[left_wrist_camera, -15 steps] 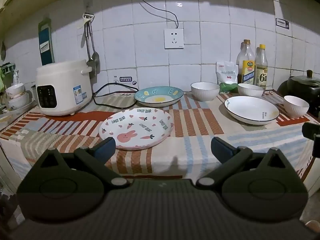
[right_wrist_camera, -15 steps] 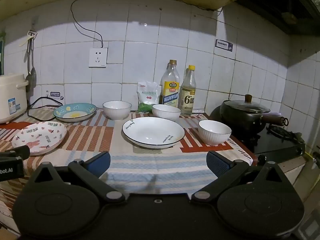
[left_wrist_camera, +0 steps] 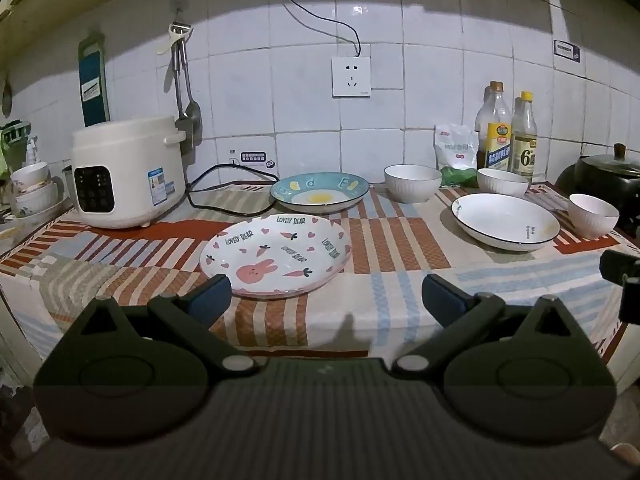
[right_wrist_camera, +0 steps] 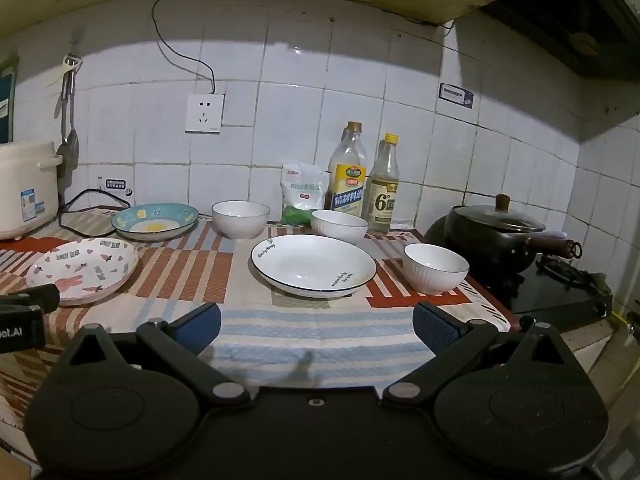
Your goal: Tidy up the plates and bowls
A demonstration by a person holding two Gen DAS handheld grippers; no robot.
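A patchwork cloth (right_wrist_camera: 320,336) is covering the counter, carrying a rabbit plate (left_wrist_camera: 276,254), a blue plate (left_wrist_camera: 319,192), a white plate (right_wrist_camera: 314,264), three white bowls (right_wrist_camera: 240,218) (right_wrist_camera: 339,224) (right_wrist_camera: 435,267), a rice cooker (left_wrist_camera: 128,170), two bottles (right_wrist_camera: 347,176) (right_wrist_camera: 384,188).

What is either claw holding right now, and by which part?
Nothing. The left claw and the right claw are both open and empty, short of the plates.

A home kitchen is being shown: a rice cooker (left_wrist_camera: 128,172) is standing on the cloth-covered counter (left_wrist_camera: 400,248), oil bottles (right_wrist_camera: 347,172) are kept right of it, and a pot (right_wrist_camera: 494,232) is sitting on the stove (right_wrist_camera: 560,292) farther right.
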